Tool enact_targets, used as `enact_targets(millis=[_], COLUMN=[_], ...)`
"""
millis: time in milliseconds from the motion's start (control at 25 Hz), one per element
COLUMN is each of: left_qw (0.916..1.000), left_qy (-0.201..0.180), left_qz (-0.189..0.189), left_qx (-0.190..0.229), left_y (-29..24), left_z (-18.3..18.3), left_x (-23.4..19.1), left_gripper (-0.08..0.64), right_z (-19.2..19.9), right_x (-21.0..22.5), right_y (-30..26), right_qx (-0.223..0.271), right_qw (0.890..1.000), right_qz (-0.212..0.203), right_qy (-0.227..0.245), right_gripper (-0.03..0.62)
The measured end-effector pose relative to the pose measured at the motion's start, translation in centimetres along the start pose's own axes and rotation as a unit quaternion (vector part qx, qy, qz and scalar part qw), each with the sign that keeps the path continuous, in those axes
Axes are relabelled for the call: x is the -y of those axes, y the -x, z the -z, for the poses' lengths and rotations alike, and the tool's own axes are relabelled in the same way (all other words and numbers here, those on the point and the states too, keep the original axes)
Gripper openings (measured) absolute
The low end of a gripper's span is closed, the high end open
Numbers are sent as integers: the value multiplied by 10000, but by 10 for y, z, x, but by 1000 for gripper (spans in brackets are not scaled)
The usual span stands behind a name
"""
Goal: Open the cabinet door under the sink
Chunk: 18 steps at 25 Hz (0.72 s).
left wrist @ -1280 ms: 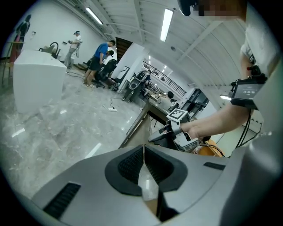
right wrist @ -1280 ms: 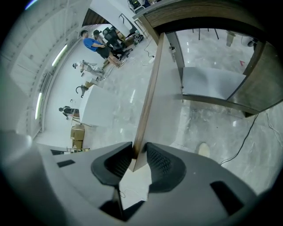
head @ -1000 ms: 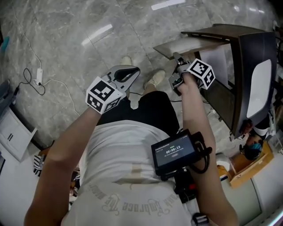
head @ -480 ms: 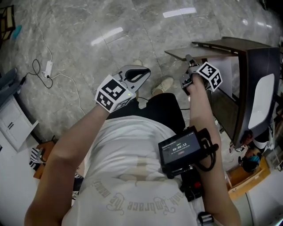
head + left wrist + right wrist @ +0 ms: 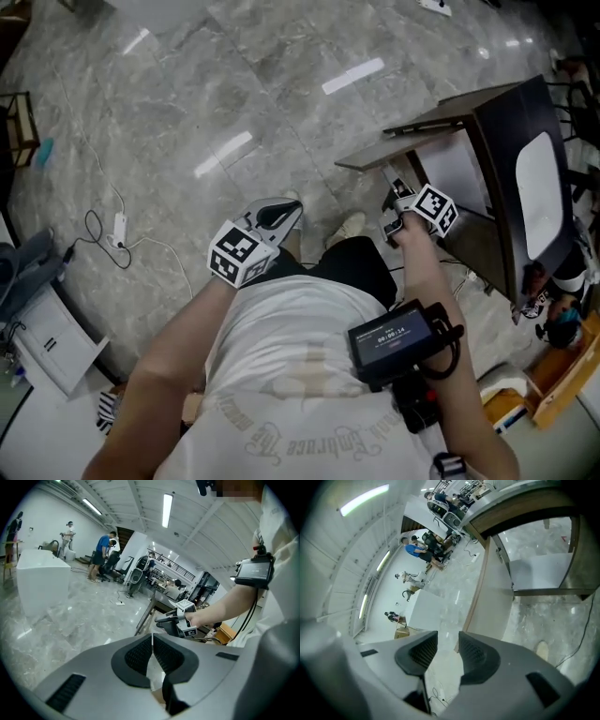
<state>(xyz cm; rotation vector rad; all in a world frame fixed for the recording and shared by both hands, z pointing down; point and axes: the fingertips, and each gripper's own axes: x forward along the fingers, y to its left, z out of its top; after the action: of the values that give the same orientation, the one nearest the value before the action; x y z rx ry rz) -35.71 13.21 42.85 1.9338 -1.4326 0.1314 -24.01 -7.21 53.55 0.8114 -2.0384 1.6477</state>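
The dark sink cabinet (image 5: 492, 141) with its white basin (image 5: 536, 192) stands at the right of the head view. Its door (image 5: 394, 152) is swung out toward the floor's middle. In the right gripper view the door's pale inner face (image 5: 492, 597) and the bare cabinet inside (image 5: 539, 569) lie beyond the jaws. My right gripper (image 5: 394, 192) (image 5: 447, 643) hangs just short of the door's free edge, its jaws opening with nothing between them. My left gripper (image 5: 279, 214) (image 5: 152, 644) is shut and empty, held over the floor to the left.
A cable with a power strip (image 5: 117, 228) lies on the marble floor at the left. A white low unit (image 5: 47, 342) sits lower left, a wooden box (image 5: 558, 375) lower right. A white block (image 5: 42, 581) and several people stand far off.
Both grippers have risen with the person, so the floor and cabinet look further away. The right gripper has come away from the door's edge and its jaws have spread. The door stays swung out.
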Motion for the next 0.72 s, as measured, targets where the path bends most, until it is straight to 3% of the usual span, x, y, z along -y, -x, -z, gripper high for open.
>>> enact_targets(millis=[400, 560, 720], left_qw=[9954, 9898, 9776], left_qy=[-665, -875, -1168], left_qz=[684, 1101, 1689], left_qx=[-60, -209, -470], left_y=[-18, -39, -64], left_z=[-37, -44, -42], left_x=[34, 56, 89], left_gripper=[18, 18, 18], right_z=[-30, -29, -17], right_x=[-17, -8, 8], right_y=[112, 167, 222], right_qx=[1030, 1426, 1843], right_qw=[9933, 9875, 9773], right_qz=[-248, 31, 497], right_qy=[460, 666, 915], right_gripper=[31, 20, 15])
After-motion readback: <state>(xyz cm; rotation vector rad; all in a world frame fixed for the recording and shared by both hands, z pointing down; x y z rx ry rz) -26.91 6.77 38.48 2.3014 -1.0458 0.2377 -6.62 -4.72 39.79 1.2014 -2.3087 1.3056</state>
